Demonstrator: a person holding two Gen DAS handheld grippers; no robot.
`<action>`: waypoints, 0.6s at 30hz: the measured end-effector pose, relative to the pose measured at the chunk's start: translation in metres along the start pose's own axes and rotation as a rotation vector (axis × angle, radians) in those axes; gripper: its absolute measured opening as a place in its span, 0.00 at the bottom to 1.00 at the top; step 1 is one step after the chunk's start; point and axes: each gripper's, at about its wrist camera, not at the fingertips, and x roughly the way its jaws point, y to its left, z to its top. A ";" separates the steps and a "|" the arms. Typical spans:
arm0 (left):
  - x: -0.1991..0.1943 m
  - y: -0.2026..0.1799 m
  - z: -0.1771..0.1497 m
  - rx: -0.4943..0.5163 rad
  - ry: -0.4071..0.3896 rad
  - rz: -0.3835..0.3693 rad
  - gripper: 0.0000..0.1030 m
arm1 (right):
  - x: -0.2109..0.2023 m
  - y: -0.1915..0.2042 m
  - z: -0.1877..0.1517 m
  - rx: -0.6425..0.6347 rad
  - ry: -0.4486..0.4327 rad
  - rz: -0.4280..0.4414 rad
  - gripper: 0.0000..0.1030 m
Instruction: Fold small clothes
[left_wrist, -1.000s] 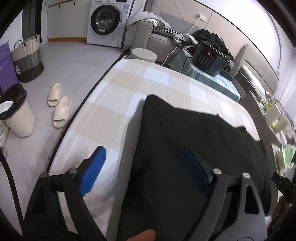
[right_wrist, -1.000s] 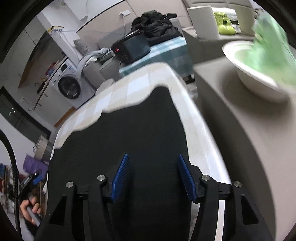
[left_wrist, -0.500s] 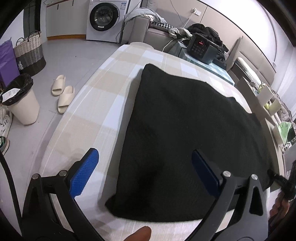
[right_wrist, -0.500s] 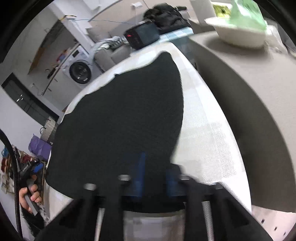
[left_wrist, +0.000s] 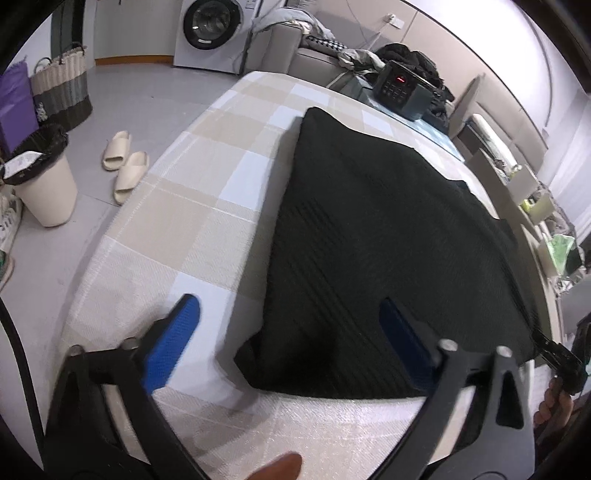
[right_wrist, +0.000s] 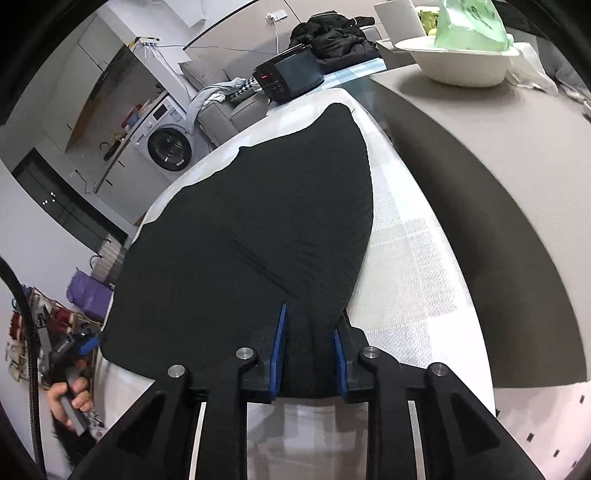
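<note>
the black knit garment lies spread flat on the checked cloth-covered table, filling its right half, with its near hem just back from the table's near edge and its right side running close to the table's right edge. to the left of the garment the checked cloth is bare right out to the rounded left edge. the left gripper hangs over the near left corner of the garment with its jaws released; they have just been closing a little, one blue pad over bare cloth and the other over the fabric, neither pressing. the right gripper pinches a bunched fold at the near right corner, its jaws having just eased apart slightly while the pads still squeeze the fabric. only the left wrist view shows the floor beside the table with slippers, a white bin and a woven basket. only the right wrist view shows the grey counter hard against the table's right side, carrying a white bowl. a black appliance crowds the far end.
</note>
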 end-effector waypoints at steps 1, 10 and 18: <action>0.002 0.000 0.001 0.009 0.012 -0.009 0.72 | -0.002 0.001 -0.001 -0.011 -0.005 0.014 0.22; 0.017 -0.021 -0.013 0.162 0.067 0.020 0.51 | 0.003 0.011 -0.005 -0.119 0.011 0.019 0.33; 0.019 -0.016 -0.012 0.141 0.059 0.027 0.51 | -0.016 0.010 -0.006 -0.129 -0.054 0.080 0.06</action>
